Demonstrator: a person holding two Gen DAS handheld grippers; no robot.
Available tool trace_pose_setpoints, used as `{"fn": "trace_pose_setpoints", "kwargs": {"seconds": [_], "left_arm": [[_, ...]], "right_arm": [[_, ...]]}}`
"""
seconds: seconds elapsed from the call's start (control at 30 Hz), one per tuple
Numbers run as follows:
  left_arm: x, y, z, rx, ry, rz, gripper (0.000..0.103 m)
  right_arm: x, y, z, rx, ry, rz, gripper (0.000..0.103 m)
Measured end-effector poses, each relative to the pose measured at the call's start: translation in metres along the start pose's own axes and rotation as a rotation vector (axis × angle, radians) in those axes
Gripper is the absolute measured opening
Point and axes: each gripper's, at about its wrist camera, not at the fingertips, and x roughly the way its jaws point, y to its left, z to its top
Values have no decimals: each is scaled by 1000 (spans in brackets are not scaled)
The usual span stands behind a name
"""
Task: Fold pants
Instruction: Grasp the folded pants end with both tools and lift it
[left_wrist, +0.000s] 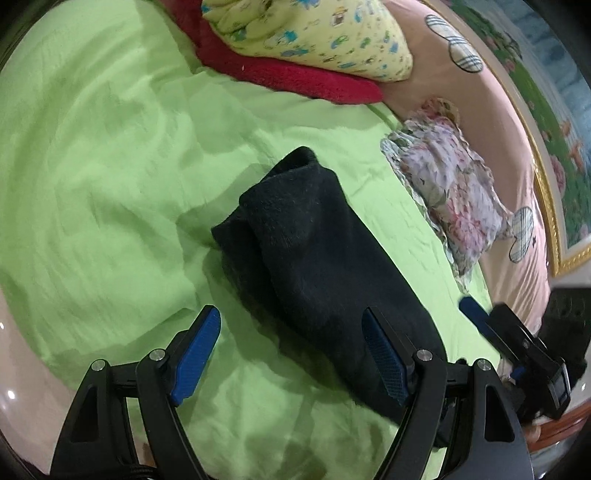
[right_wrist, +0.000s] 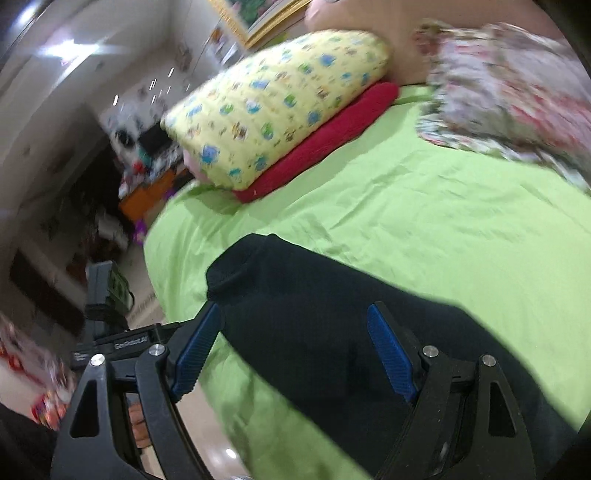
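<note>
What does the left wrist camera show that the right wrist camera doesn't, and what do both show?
Only the left wrist view shows the right gripper beside the long folded dark navy fleece pants and the pink sheet with check-patterned bows.

Only the right wrist view shows the cluttered room and shelves beyond the bed edge, plus the left gripper's black body.

Both show the pants, lime green bedsheet, yellow cartoon-print pillow on a red towel, floral ruffled cloth, and open blue-padded fingers.

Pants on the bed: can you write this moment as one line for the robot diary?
left gripper: open, empty | right gripper: open, empty | pants: dark, folded bundle on green sheet | pillows: beyond, untouched
</note>
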Motion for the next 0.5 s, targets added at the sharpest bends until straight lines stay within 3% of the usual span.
{"fn": "trace_pose_setpoints", "kwargs": {"seconds": [0.13, 0.23, 0.37, 0.5], "left_arm": [[14, 6, 6, -71, 27, -13, 79], [20, 9, 10, -95, 41, -17, 79], [21, 12, 15, -130, 26, -33, 79], [24, 13, 16, -123, 22, -29, 79]], "right_arm": [[45, 8, 34, -145, 144, 9, 81], [69, 13, 53, -224, 167, 35, 79], [100, 7, 73, -205, 203, 115, 63], [131, 6, 76, -199, 275, 180, 55]]}}
